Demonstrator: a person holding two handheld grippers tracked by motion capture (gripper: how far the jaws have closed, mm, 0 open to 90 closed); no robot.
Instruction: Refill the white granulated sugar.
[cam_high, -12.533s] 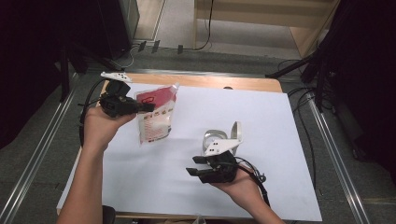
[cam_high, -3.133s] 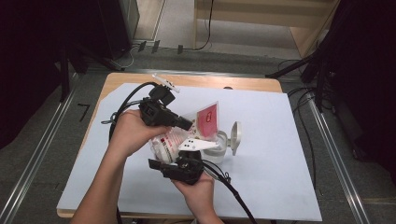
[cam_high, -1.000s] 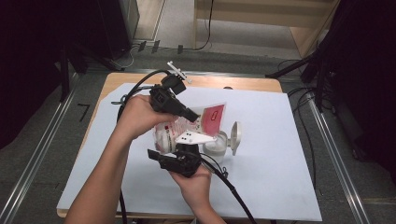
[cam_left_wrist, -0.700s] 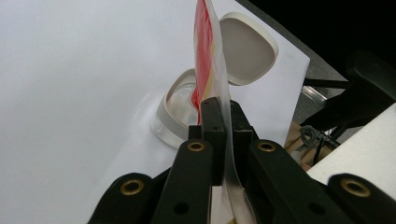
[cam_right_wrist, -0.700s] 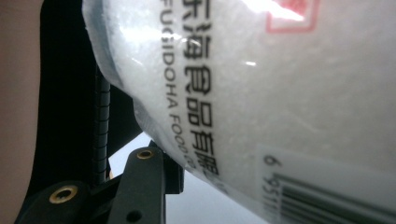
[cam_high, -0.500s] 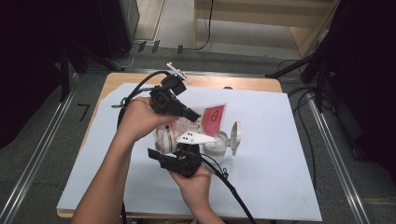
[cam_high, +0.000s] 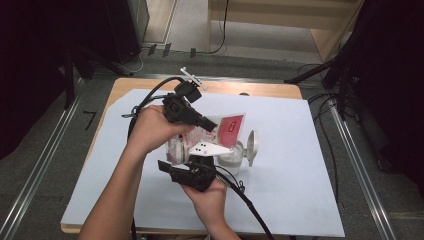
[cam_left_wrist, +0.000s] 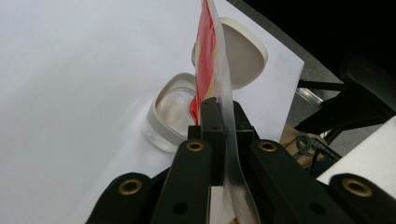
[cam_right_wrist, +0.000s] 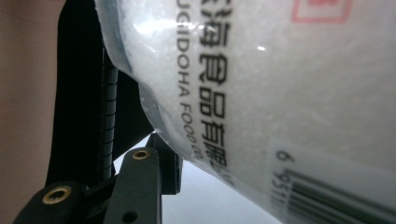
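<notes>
Held above the middle of the white-covered table (cam_high: 300, 165): a red-and-clear plastic pouch of white granules (cam_high: 227, 127), its top seam pinched flat in the fully closed left claw (cam_left_wrist: 219, 140). Lower down, at about 6 o'clock of the left claw, the right claw (cam_high: 187, 167) part-open around the pouch's bulging body, one black jaw beside the printed film; actual pressure impossible to tell. Below, at 4 o'clock of the pouch, a clear square container with hinged white lid (cam_high: 240, 155), open on the table.
</notes>
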